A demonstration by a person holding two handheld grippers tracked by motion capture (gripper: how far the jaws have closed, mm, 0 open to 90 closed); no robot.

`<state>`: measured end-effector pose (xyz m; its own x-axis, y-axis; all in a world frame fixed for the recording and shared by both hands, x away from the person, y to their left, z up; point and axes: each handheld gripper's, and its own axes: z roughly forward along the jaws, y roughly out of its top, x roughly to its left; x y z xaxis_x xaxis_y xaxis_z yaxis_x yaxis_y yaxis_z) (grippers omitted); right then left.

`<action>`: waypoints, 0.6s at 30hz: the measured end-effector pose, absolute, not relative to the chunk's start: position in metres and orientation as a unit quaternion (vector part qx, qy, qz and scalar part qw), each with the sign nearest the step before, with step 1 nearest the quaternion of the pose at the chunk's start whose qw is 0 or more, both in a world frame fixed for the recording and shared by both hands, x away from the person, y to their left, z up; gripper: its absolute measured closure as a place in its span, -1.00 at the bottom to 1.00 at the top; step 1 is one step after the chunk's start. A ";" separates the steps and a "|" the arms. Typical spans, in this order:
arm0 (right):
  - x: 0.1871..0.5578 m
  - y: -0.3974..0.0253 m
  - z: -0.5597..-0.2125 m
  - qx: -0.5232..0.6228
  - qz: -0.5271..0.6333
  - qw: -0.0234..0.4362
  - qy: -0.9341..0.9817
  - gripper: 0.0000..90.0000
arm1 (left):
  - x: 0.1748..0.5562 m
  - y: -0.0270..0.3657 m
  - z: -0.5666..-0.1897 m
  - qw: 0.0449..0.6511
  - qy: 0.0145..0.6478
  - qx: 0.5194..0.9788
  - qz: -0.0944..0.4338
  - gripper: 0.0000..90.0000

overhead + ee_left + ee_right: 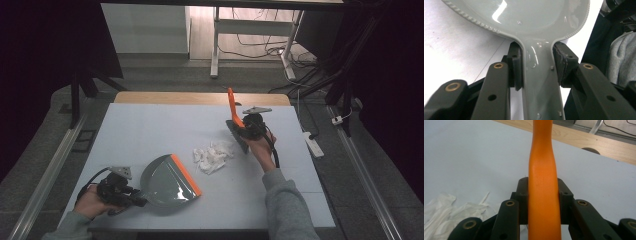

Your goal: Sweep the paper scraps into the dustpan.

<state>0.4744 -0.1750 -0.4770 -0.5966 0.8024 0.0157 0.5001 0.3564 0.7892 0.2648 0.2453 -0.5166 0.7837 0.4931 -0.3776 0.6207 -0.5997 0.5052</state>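
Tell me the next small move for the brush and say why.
Probably sweep the brush left into the white paper scraps, toward the dustpan. The right tongs are shut on its orange handle, the left tongs clamp the dustpan's handle, and the scraps lie between brush and the pan's orange lip.

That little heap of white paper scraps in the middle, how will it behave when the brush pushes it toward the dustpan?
The paper scraps look thin and crumpled, so they are probably very light and floppy. Being a loose heap of separate pieces, they will likely scatter or slide apart rather than move as one. A few may catch at the dustpan's orange lip instead of riding over it.
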 end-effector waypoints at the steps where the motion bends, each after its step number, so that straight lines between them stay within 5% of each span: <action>1: 0.474 -0.175 -0.477 0.406 0.396 0.191 0.801 0.56 | 0.266 0.244 -0.517 0.318 0.313 0.890 -0.100 0.38; 18: 0.494 -0.137 -0.485 0.404 0.333 0.180 0.833 0.57 | 0.274 0.236 -0.522 0.320 0.317 0.886 -0.111 0.38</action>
